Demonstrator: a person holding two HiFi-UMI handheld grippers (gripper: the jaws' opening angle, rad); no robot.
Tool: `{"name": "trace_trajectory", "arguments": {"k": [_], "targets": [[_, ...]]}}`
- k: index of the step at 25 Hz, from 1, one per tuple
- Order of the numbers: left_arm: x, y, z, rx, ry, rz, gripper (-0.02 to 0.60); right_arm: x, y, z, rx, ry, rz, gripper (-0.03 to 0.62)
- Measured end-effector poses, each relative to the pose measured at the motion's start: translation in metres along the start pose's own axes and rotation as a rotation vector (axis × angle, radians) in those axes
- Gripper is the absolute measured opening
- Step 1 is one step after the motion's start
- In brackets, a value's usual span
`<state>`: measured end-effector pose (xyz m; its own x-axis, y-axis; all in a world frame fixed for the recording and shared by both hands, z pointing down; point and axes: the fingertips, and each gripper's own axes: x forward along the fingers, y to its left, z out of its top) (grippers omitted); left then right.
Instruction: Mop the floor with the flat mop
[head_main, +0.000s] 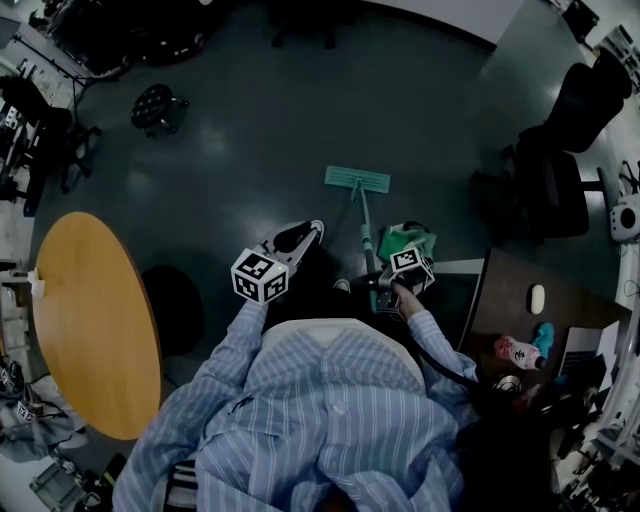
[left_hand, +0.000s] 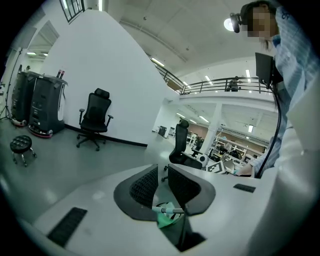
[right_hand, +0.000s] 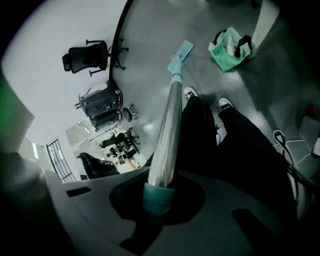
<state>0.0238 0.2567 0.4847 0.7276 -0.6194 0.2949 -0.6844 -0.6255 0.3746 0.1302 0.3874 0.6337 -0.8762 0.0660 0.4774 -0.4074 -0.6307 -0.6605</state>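
We have the mop (head_main: 357, 180) head flat on the floor (head_main: 250, 130) just ahead of our feet. No wet trail shows, so we judge the mopping barely begun. The right gripper (right_hand: 160, 192) is clamped on the teal top end of the handle, which slopes away down to the head. The left gripper (left_hand: 162, 182) hangs beside it, jaws slightly apart and holding nothing.

Dark floor (head_main: 250, 150) bears the flat mop (head_main: 358, 181), a green bag (head_main: 405, 243), a stool (head_main: 157, 105).
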Motion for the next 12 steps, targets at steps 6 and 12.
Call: {"name": "trace_trajectory", "arguments": {"k": [6,12], "targets": [[-0.010,0.014,0.012,0.005,-0.028,0.007,0.064,0.015,0.018,-0.001,0.007,-0.003,0.012,0.012],[0.002,0.027,0.015,0.043,0.016,-0.021,0.064,0.017,0.039,0.015,0.001,-0.006,0.033,0.012]]}}
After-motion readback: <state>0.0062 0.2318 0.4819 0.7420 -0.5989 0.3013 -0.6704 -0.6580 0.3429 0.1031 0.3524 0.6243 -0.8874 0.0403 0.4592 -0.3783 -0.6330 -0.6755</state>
